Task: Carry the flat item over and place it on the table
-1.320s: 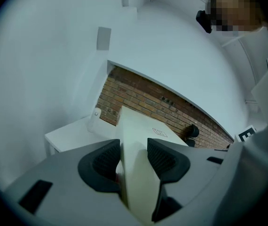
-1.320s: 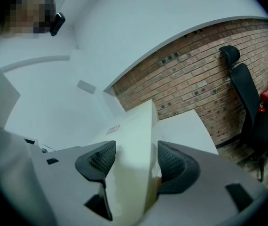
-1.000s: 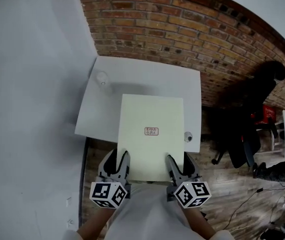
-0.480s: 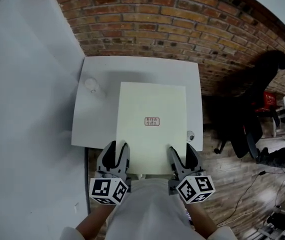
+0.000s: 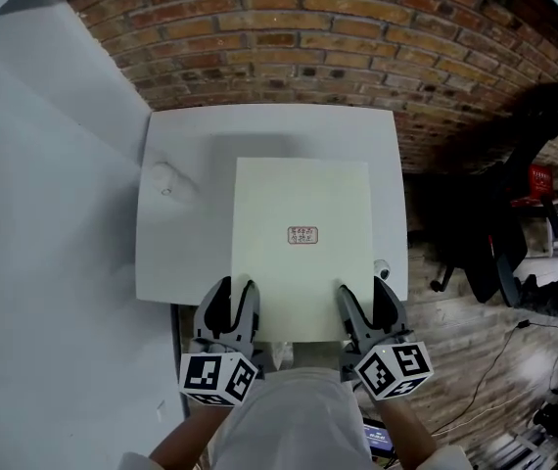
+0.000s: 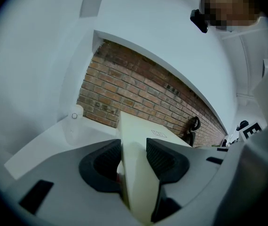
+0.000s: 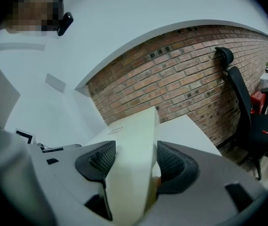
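Over the table (image 5: 171,262) — flat board (image 5: 302,204) had come further in, nrly placeable; L gripper (image 5: 230,299) & R gripper (image 5: 367,304) clamped its near edge.

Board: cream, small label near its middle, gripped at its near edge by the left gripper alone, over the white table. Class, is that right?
No. Both the left gripper and the right gripper are shut on the near edge of the board, as each gripper view shows. The rest stands: cream, label near its middle, over the table.
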The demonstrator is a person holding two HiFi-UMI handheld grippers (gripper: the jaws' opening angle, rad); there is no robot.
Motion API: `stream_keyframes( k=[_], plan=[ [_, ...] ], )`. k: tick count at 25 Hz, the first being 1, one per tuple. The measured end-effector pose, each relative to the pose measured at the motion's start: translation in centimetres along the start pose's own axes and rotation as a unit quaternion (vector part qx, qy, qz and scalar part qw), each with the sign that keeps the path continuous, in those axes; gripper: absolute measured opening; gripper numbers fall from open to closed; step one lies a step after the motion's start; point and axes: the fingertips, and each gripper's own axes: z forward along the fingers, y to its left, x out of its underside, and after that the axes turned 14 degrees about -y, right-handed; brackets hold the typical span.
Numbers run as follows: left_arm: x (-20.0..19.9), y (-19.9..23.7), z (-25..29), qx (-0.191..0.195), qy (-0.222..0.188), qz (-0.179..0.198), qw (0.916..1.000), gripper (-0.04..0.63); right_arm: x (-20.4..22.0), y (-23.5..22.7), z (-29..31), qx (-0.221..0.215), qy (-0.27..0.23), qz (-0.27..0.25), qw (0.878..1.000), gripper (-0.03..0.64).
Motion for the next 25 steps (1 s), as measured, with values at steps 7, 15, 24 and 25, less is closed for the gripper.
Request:
stream_keyframes(
  k=[7, 15, 24, 25],
  plan=[
    [3.1, 1.4, 3.3, -0.008, 0.010, -0.001, 0.9999, 0.179, 2.4, -2.8, 3.3, 0.004, 0.012, 0.009, 1.000, 0.290],
    [7.7, 2.7, 6.7, -0.011, 0.034, -0.004, 0.9994, 0.178, 5.7, -6.6, 5.9, 0.020, 0.028, 0.018, 0.999, 0.290],
    [12.3, 3.9, 9.8, -0.013, 0.053, 0.002, 0.9985, 0.176, 9.2, -10.4, 8.4, 0.033, 0.041, 0.029, 0.998, 0.290],
    [12.8, 4.1, 10.1, -0.014, 0.055, 0.002, 0.9984, 0.176, 9.6, -10.7, 8.6, 0.034, 0.043, 0.030, 0.998, 0.290]
  ],
)
